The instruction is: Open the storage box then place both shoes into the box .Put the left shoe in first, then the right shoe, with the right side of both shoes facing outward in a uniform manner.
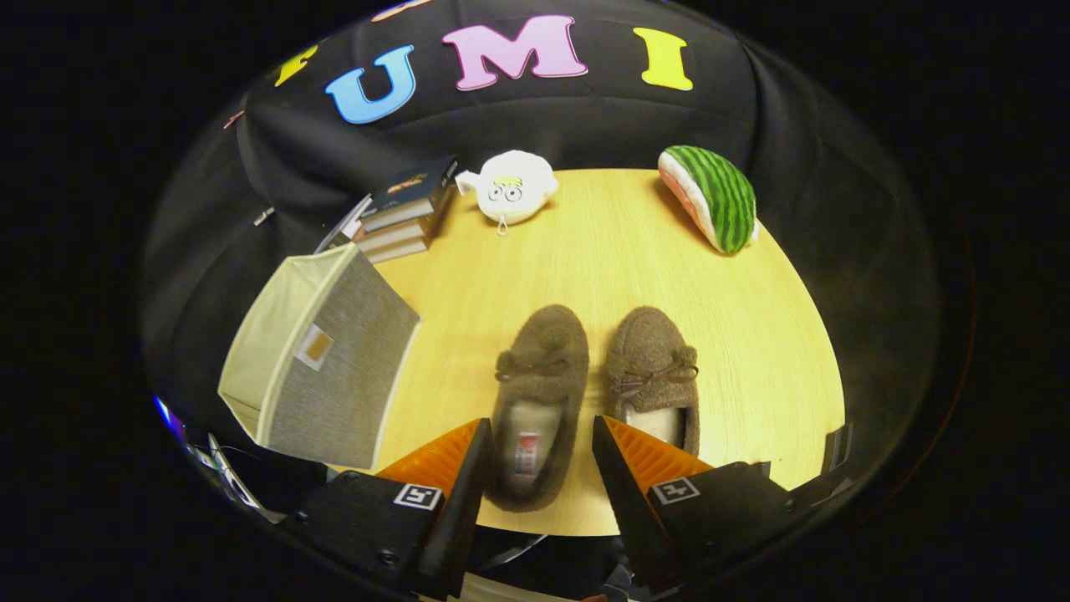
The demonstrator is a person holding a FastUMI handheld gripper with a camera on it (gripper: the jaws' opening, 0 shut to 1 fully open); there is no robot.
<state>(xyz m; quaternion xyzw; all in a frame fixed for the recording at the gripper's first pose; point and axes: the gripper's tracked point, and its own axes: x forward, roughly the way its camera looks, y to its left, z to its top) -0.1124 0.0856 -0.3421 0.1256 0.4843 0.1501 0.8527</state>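
Light wood counter (602, 267). On it: two brown fuzzy shoes side by side, toes away – left shoe (535, 393) w/ heel between the spread fingers (468, 468), right shoe (656, 376) just beside. Grey fabric storage box (322, 368) at left edge; stack of books (405, 213), white plush toy (510, 188), watermelon plush (710, 196) along far edge.
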